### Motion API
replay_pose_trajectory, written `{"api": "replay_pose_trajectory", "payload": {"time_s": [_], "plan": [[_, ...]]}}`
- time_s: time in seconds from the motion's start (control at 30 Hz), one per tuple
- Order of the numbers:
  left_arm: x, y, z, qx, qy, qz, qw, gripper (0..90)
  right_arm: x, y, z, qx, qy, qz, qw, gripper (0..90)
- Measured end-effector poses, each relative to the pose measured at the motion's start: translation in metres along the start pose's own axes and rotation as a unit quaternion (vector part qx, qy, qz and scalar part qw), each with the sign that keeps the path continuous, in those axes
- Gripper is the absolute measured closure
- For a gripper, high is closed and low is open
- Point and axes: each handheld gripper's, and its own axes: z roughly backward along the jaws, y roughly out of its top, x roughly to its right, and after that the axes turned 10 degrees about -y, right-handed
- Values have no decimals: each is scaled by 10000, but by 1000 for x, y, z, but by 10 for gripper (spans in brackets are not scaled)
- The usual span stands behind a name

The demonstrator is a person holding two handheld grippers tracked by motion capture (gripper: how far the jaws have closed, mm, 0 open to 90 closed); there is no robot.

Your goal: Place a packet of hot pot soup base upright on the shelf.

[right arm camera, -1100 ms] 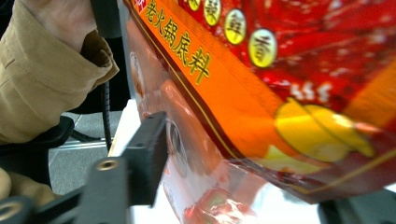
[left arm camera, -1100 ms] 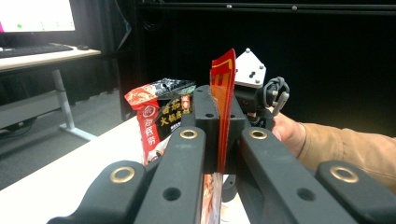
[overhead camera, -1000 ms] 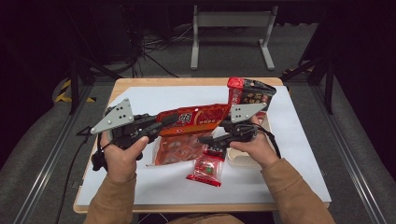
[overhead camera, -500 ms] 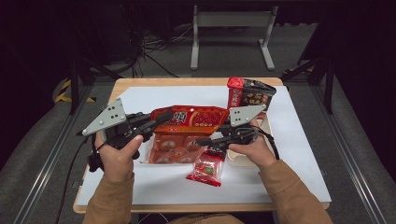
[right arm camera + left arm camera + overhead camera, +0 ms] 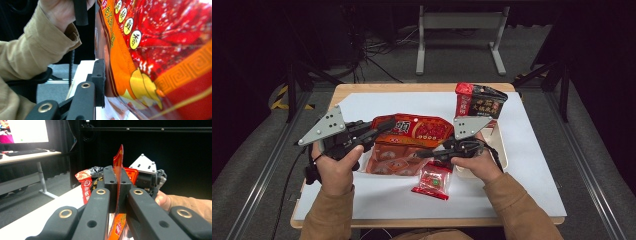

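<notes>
While you've got the big red snack bag [image 5: 412,140] pinched at both ends, this looks like the opening or emptying step: the bag is held up off the tabletop [image 5: 532,165] between your two tools. Your left tool [image 5: 379,129] is clamped tight on the bag's left edge; in the left gripper view the thin red rim stands upright, squeezed between the closed jaws. Your right tool [image 5: 424,153] bites the lower right side of the bag; the right gripper view shows one jaw pressed flat to the printed foil, the other hidden behind it, so it reads as closed on the bag. One small red packet [image 5: 433,181] lies on the tabletop just below the bag, near your right hand [image 5: 474,162]. A dark-and-red bag [image 5: 479,102] stands farther back. Next, I'd judge, you need a steady pull apart or a tilt, keeping both grips firm so the slippery foil doesn't slide out.
</notes>
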Motion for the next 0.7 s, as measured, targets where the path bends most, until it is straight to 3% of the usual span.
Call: {"api": "replay_pose_trajectory", "payload": {"time_s": [0.43, 0.7], "plan": [[-6, -2, 3, -6, 24, 87, 10000, 891, -2, 17, 10, -412, -235, -7, 9989, 707], [-10, -5, 4, -78, 93, 225, 9997, 829, -4, 30, 16, -697, -357, 18, 9969, 709]]}}
